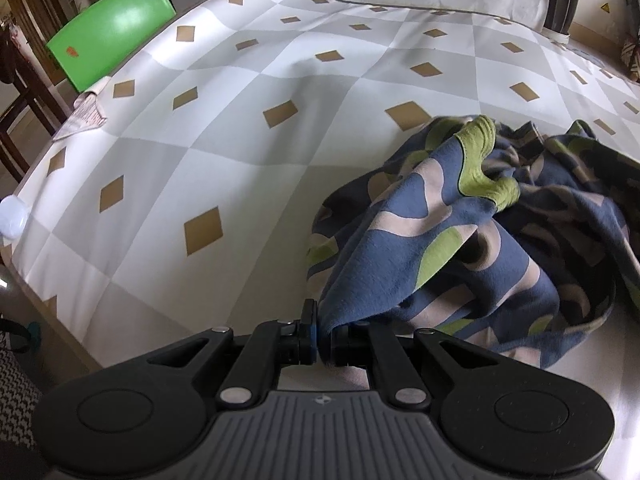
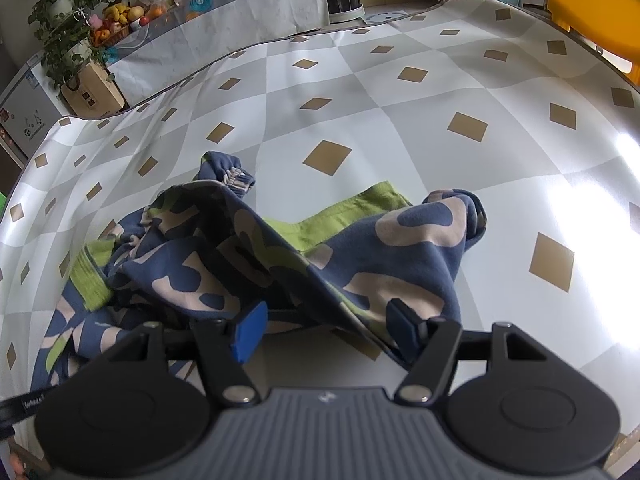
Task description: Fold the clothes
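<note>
In the left wrist view, the left tongs (image 1: 324,336) are seen clamped on an edge of the patterned garment (image 1: 460,248), a blue, beige and green piece of clothing. From the pinched point the cloth is drawn up in a taut ridge and then spreads ahead and to the right of the tongs, where it lies bunched in loose folds on the checked surface (image 1: 240,120). A green ribbed band (image 1: 480,160) is curled on top of the heap, beyond the tongs. Ahead and to the left of the tongs the surface is bare of clothing; a green chair (image 1: 112,32) stands past its far left edge.

In the right wrist view, the right tongs (image 2: 326,330) are held with the jaws apart, and no pad can be seen pressing on cloth, though a stretched fold of the garment passes just ahead of them and close to the right finger. The garment (image 2: 280,256) lies directly ahead and to the left of these tongs, crumpled, with a cuffed end (image 2: 236,176) pointing away and a green band (image 2: 352,212) exposed at the middle.

No neat fold is visible in either view. The task is judged to be at its start: one edge has been taken up, while spreading flat and every fold remain to be done.
</note>
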`<state>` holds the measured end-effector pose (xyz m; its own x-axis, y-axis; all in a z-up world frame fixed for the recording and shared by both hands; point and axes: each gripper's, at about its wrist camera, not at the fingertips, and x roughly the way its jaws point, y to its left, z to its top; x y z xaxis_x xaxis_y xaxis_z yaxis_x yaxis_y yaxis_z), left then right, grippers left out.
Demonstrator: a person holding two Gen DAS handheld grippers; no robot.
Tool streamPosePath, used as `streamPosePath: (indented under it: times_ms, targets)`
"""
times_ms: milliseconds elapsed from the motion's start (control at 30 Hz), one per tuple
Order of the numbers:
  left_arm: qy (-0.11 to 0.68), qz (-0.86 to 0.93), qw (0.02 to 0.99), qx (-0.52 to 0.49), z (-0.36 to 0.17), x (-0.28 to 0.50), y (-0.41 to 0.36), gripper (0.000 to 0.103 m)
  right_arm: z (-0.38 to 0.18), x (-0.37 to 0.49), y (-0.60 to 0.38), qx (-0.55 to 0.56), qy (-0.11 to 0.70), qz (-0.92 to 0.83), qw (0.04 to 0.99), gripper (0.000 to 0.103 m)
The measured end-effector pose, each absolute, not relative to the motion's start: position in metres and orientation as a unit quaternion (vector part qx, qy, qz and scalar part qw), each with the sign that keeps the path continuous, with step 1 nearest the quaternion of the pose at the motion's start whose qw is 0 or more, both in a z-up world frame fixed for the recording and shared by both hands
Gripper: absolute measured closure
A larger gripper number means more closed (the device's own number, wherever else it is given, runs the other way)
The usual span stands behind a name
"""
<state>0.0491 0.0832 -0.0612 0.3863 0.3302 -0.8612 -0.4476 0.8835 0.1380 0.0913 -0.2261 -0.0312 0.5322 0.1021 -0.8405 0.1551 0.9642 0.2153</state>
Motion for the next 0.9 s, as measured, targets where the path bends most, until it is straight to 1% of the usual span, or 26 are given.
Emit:
streamPosePath:
  times_ms: [900]
  targets:
    - [0.513,0.235,0.824,-0.056,-0.058,0.000,0.066,0.098,-0.031,0.072,-0.237,0.120,0.490,-0.025,0.863,0.038]
